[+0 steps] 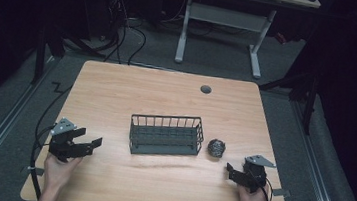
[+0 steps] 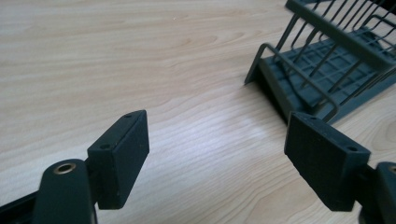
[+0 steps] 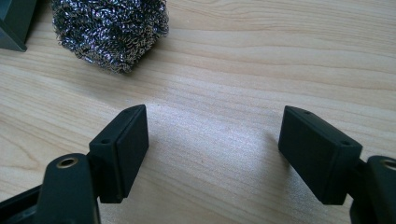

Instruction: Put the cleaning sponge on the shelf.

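A dark wire basket (image 1: 165, 135) stands in the middle of the wooden table; its near corner (image 2: 322, 70) fills the upper right of the left gripper view. Just right of the basket lies a steel wool scrubber (image 1: 216, 147), seen close at the top left of the right gripper view (image 3: 109, 30). My left gripper (image 1: 89, 140) rests at the table's left front, open and empty, jaws wide apart (image 2: 217, 161). Held at the right front, a short way from the scrubber, my right gripper (image 1: 230, 170) is open with bare wood between its pads (image 3: 212, 156).
A round grey cable hole (image 1: 206, 89) sits near the table's far edge. Beyond the table stands a white desk frame (image 1: 221, 29) on grey carpet, with cables trailing on the floor at the left (image 1: 56, 92).
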`<state>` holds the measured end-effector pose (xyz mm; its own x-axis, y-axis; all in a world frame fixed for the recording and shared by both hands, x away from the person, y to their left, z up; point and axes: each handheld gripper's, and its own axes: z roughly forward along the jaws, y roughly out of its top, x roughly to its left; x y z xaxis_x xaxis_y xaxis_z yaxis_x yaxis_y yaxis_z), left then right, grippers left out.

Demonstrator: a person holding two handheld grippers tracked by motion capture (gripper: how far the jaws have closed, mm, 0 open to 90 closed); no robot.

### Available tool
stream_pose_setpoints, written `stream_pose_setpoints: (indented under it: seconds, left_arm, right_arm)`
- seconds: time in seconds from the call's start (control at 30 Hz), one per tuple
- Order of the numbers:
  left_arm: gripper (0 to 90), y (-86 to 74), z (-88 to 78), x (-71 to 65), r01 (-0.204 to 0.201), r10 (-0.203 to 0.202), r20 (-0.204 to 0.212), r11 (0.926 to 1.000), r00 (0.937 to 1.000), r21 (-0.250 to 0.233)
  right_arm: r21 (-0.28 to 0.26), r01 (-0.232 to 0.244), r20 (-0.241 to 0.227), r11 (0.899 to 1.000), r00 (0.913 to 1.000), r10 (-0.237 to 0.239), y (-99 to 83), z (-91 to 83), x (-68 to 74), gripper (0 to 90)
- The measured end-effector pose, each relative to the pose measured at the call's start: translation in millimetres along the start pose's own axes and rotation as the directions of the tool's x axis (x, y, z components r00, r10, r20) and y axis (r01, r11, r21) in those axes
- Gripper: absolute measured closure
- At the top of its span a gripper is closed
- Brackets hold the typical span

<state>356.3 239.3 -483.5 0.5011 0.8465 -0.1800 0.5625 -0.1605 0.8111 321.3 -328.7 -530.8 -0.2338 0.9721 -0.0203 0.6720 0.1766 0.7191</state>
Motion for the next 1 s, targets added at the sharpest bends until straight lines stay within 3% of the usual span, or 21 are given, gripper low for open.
stream_pose_setpoints:
  seconds: [0.37,0.43,0.57,1.0]
  left_arm:
    - [19.5,-31.4,9.7,15.2,0.04,-0.037,-0.059,0.9976,0.9976,0.057]
    - [19.4,-37.0,16.0,13.3,0.008,0.005,-0.133,0.9956,0.991,0.094]
    - [19.0,-40.7,23.4,11.3,-0.018,0.04,-0.173,0.9919,0.9841,0.126]
    - [20.7,-44.1,28.9,13.4,-0.013,0.039,-0.208,0.9921,0.9773,0.125]
  right_arm:
    - [0.0,-0.001,0.001,1.0,1.0,0.001,0.0,0.0,0.1,24.4]
    - [0.001,-0.003,0.001,1.0,1.0,0.003,0.0,-0.1,0.3,24.4]
    - [0.002,-0.005,0.001,1.0,1.0,0.005,0.0,-0.1,0.4,24.4]
    - [0.001,-0.004,0.001,1.0,1.0,0.004,0.0,0.0,0.4,24.5]
